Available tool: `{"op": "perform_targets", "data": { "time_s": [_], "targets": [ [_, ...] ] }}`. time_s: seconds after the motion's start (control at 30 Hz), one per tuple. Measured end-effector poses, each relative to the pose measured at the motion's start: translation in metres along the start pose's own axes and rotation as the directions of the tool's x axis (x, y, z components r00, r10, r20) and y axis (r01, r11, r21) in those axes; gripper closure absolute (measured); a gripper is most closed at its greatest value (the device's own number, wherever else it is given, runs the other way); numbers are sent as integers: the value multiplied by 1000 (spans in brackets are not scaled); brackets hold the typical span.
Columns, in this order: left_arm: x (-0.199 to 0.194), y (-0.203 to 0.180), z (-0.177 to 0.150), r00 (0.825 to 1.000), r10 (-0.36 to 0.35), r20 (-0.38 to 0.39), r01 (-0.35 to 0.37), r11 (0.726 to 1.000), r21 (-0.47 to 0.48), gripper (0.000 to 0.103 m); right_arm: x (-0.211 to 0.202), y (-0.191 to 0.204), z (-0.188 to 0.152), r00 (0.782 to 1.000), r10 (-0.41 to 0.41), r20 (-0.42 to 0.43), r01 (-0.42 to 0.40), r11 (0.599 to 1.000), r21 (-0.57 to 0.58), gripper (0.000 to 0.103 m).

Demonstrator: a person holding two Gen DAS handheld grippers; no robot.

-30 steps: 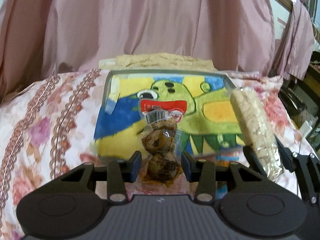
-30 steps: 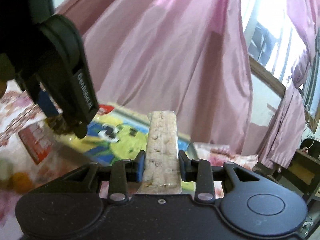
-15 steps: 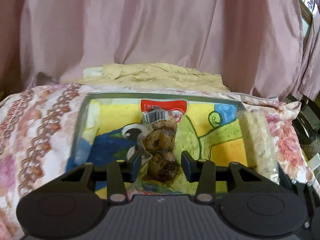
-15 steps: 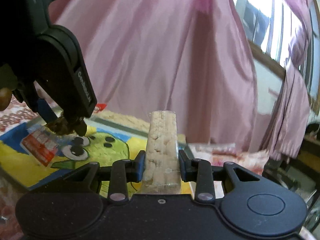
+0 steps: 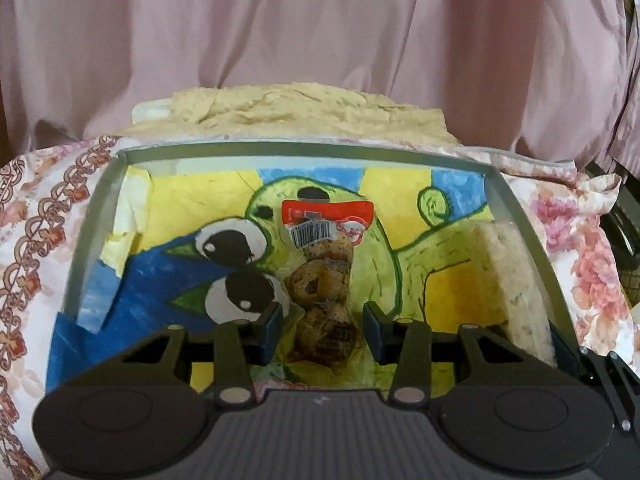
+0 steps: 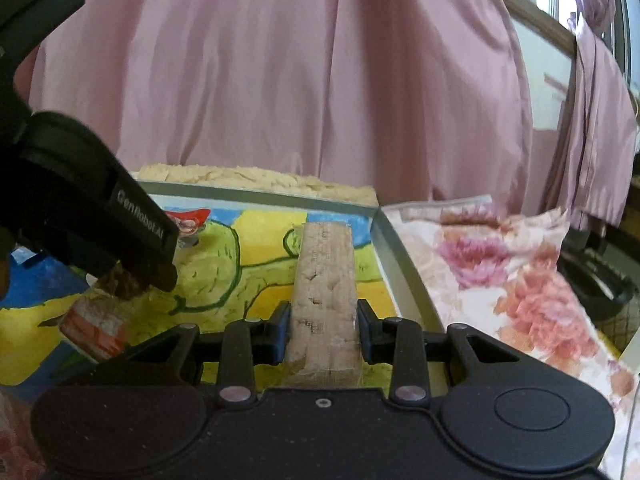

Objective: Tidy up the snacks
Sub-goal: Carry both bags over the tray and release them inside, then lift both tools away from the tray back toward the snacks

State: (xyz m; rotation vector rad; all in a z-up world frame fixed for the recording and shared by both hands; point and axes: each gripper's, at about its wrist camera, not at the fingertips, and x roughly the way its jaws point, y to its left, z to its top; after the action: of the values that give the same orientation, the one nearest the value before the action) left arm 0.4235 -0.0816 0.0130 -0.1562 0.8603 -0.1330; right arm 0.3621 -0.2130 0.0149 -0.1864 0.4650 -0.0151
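Both snacks are over the tray (image 5: 516,216), so the step in hand looks like set-down. Left hand-held gripper (image 5: 322,330) is spread around the egg pack (image 5: 322,280), fingers apart from it; lift straight back so the film doesn't snag. Right hand-held gripper (image 6: 322,330) pinches the rice cracker bar (image 6: 324,280) by the tray's right wall; lower it flat, parallel to the wall, then let go. Egg pack: clear film, three brown eggs, red header with barcode. Bar: long, pale, grainy, clear wrap.
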Motion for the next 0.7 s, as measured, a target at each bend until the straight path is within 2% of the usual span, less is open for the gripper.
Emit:
{"op": "perform_targets", "data": {
  "time_s": [0.13, 0.43, 0.47, 0.53, 0.63, 0.7],
  "targets": [
    [5, -1, -5, 1000, 3, -19, -3, 1000, -3, 55, 5, -2, -3, 999, 14, -31, -14, 1000, 12, 68],
    [4, -8, -8, 1000, 31, -2, -31, 999, 38, 51, 9, -5, -9, 997, 40, -59, -38, 999, 40, 65],
    [1, -8, -8, 999, 31, 3, -32, 999, 31, 48, 8, -6, -10, 998, 42, -56, -40, 999, 33, 63],
    [-5, -7, -8, 999, 30, 14, -30, 999, 17, 37, 4, -8, -11, 998, 47, -48, -45, 999, 30, 57],
    [-19, -7, -10, 999, 36, 39, -36, 999, 12, 24, -6, -13, -9, 998, 56, -25, -55, 997, 51, 43],
    [-32, -7, -11, 997, 37, 61, -38, 999, 20, 17, -16, -15, -7, 998, 64, -4, -64, 996, 60, 30]
  ]
}}
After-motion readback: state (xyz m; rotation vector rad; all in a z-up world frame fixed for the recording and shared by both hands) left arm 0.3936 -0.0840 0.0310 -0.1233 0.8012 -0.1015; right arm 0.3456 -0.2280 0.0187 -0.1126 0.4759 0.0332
